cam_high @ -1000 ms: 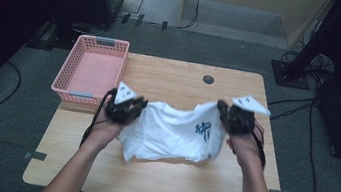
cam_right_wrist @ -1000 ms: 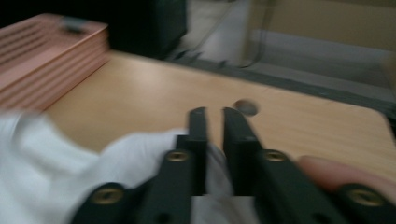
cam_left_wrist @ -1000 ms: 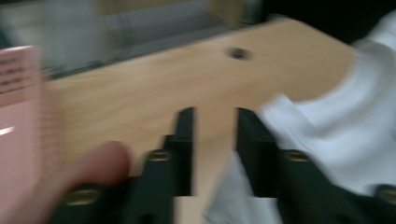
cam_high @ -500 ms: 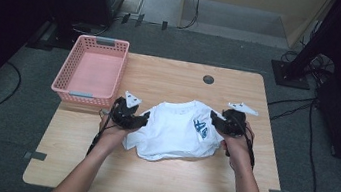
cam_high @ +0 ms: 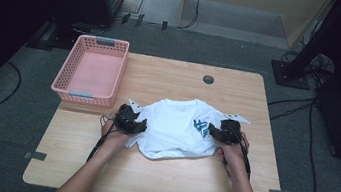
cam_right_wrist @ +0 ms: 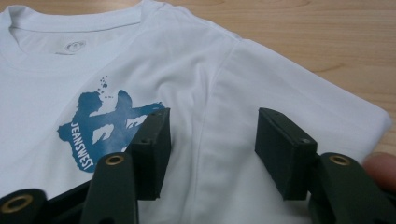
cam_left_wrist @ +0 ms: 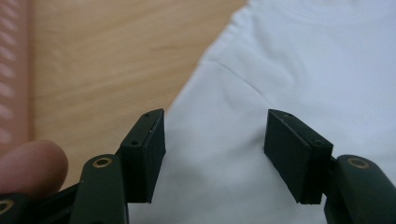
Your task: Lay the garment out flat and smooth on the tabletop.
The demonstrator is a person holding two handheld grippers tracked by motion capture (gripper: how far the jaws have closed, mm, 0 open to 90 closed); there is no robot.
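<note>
The white T-shirt (cam_high: 177,127) is found spread flat on the table (cam_high: 156,180) between the left gripper (cam_left_wrist: 212,154) and right gripper (cam_right_wrist: 210,149), each parted, just opened, over a sleeve, cloth below but unpinched.

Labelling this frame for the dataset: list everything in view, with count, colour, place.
T-shirt: 1, white with a blue chest print, flat on the table's middle, collar away from the person.
Basket: 1, pink plastic, on the table's far left corner.
Table: 1, light wood, centre of the room.
Round grommet: 1, dark, in the tabletop near the far edge.
Cables: several, black, on the grey floor right of the table.
Left gripper: 1, black, jaws just opened, over the shirt's left sleeve edge.
Right gripper: 1, black, jaws just opened, over the right sleeve seam.
Forearms: 2, bare, entering from the bottom.
</note>
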